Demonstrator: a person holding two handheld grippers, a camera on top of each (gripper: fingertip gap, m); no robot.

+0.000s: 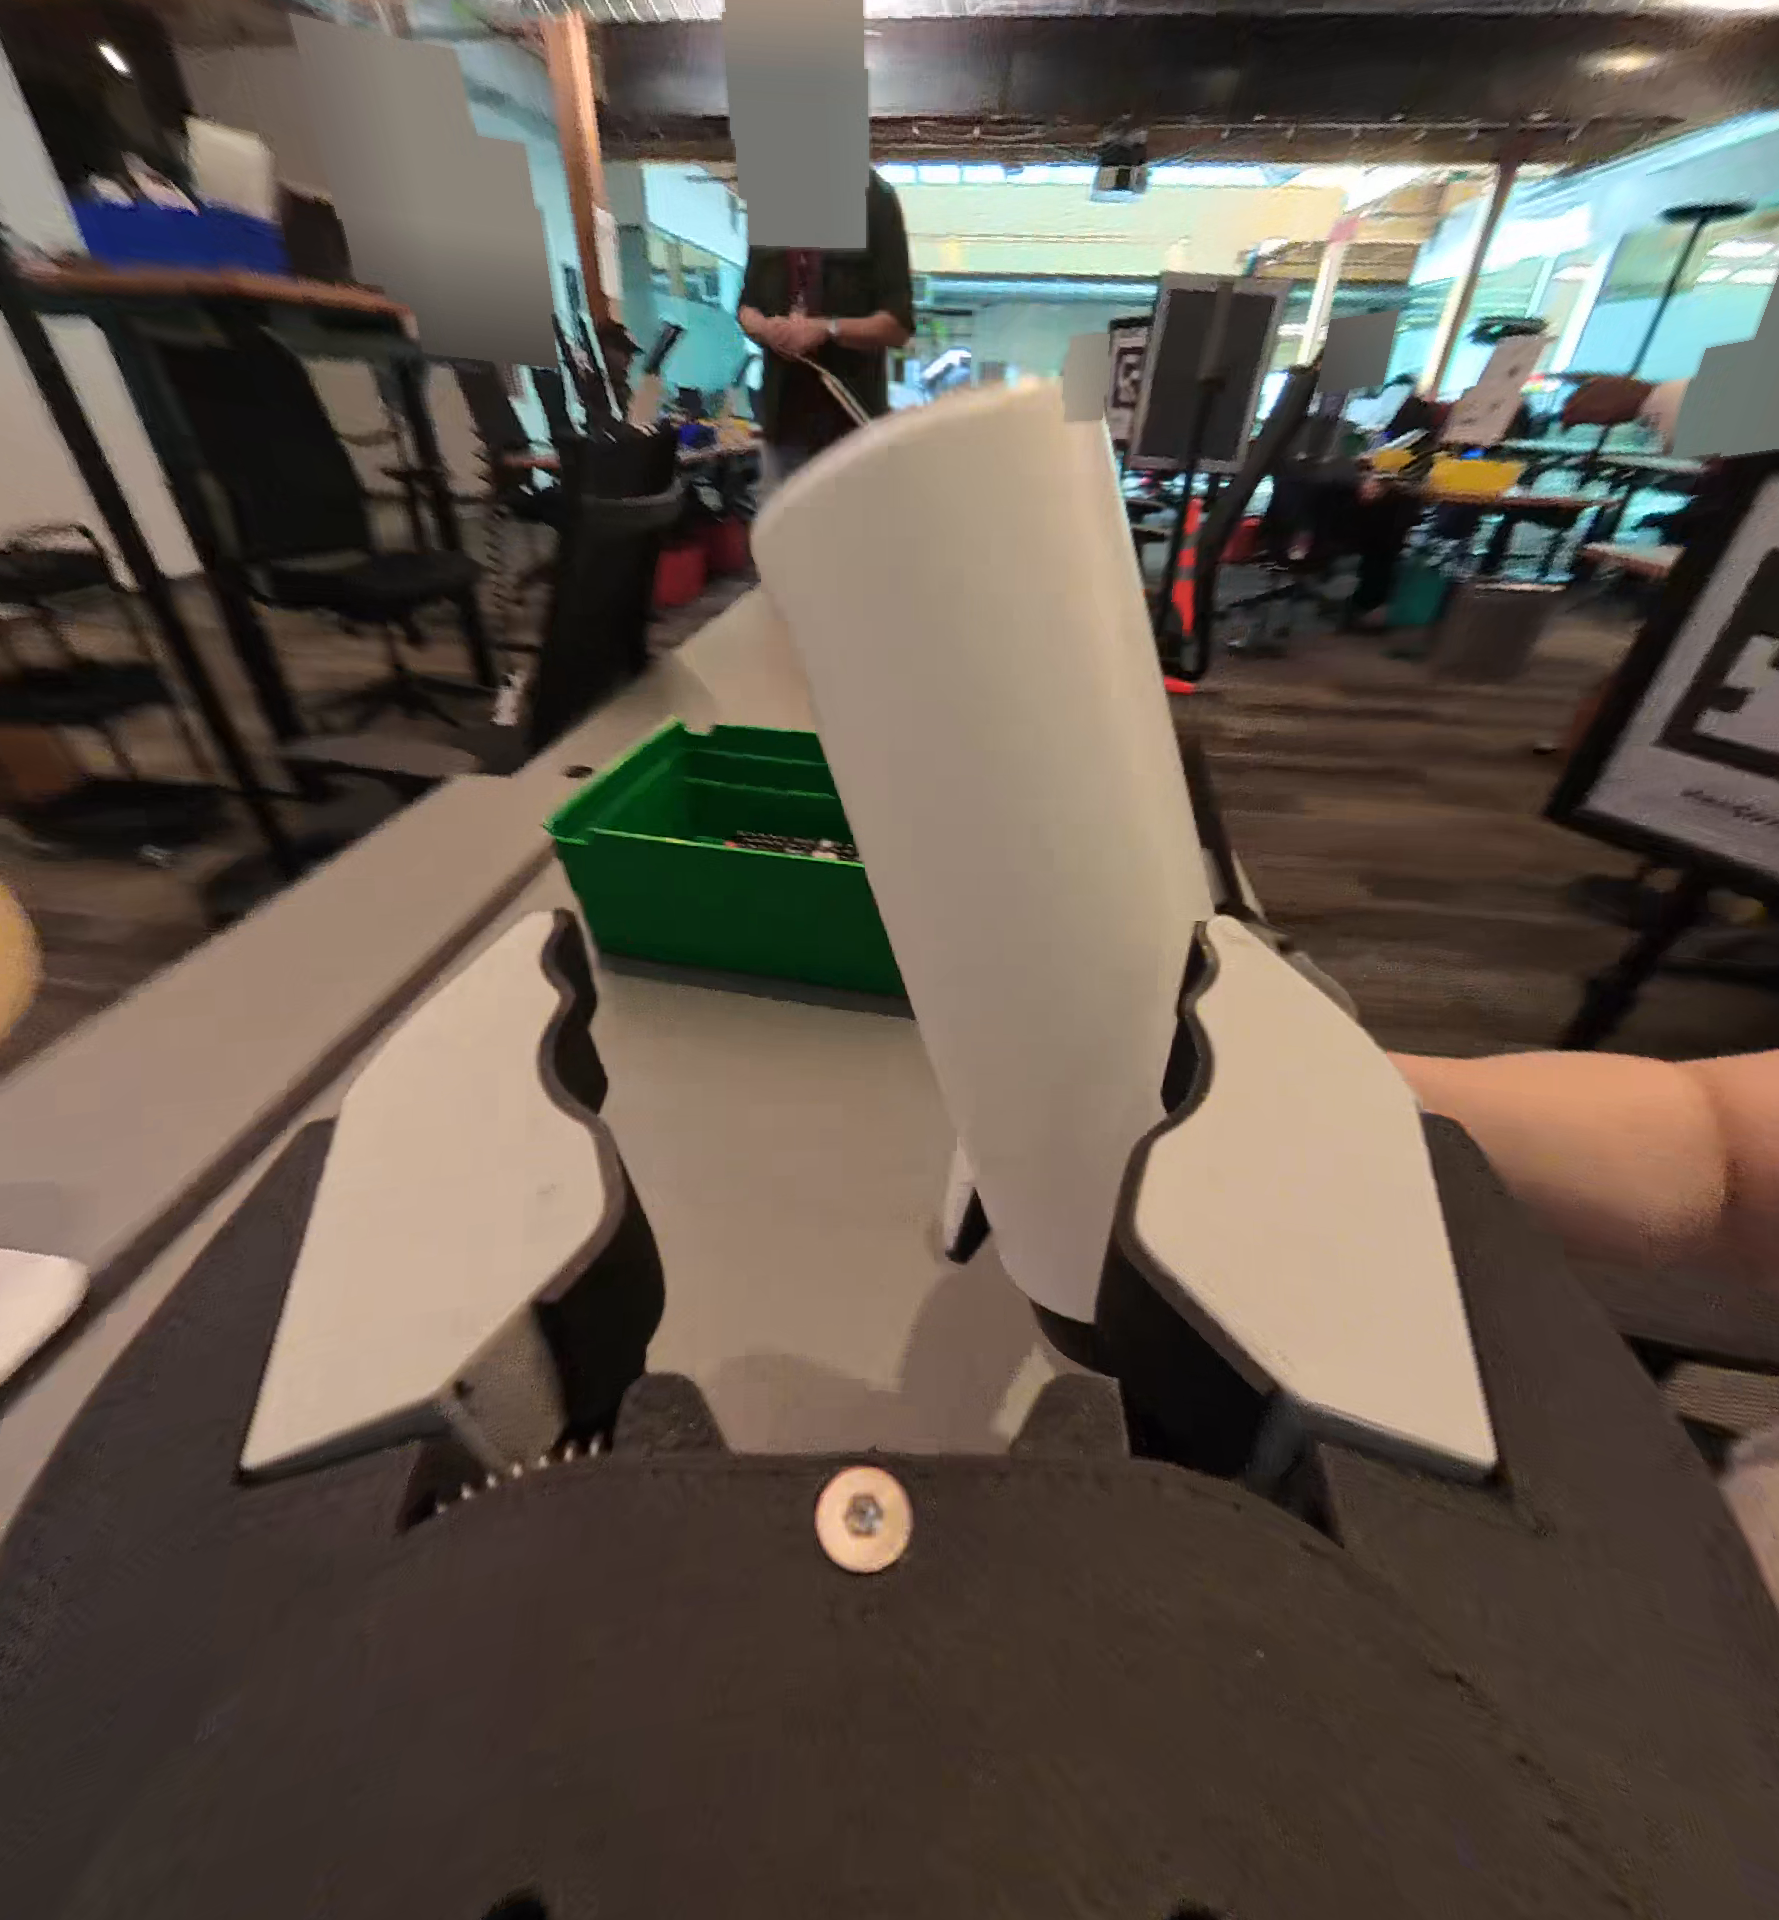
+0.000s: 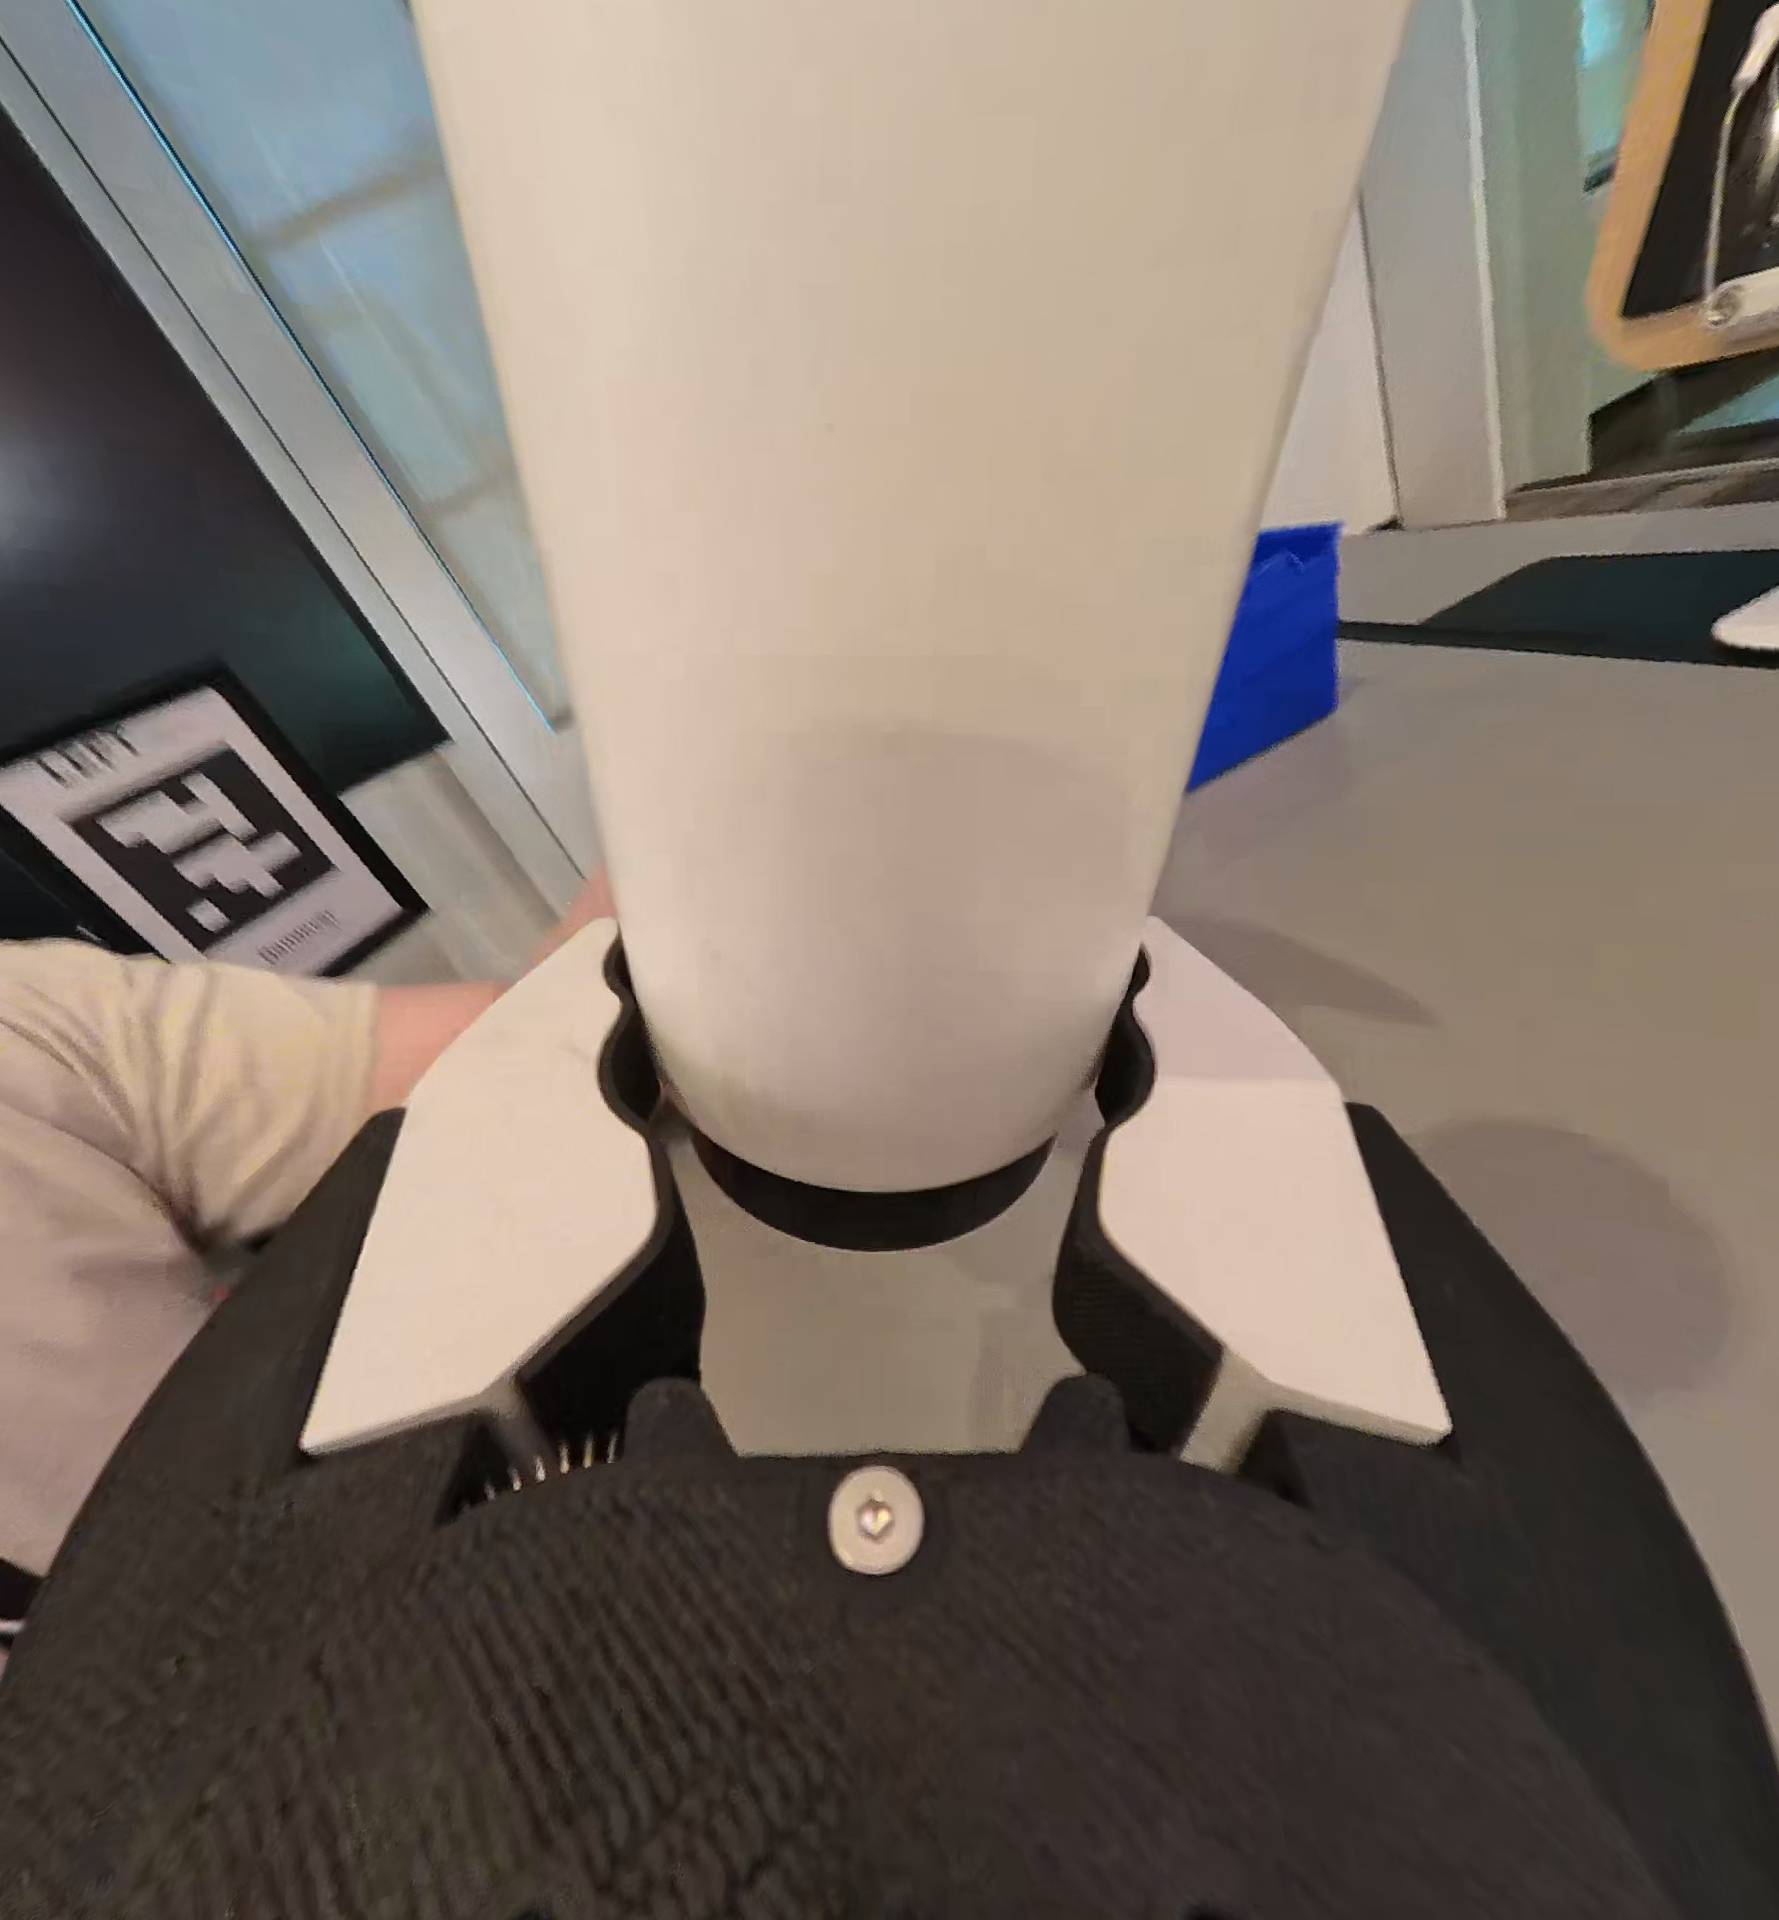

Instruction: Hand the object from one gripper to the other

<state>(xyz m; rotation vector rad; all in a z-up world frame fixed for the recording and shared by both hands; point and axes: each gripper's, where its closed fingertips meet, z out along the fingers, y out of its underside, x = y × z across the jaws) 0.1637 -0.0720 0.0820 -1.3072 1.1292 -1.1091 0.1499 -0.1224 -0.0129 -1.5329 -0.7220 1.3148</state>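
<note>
Your right gripper (image 2: 874,1049) squeezes the white tube (image 2: 895,582) tight. Your left gripper (image 1: 885,1039) is wide open, holding nothing. The tube sits between its fingers, so closing comes next.

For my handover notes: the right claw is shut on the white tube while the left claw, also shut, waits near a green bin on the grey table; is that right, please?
Not quite. The left claw is open, its fingers spread wide with the white tube between them, as the left wrist view shows. The rest stands: the right claw is shut on the tube, and the green bin sits on the grey table.
</note>
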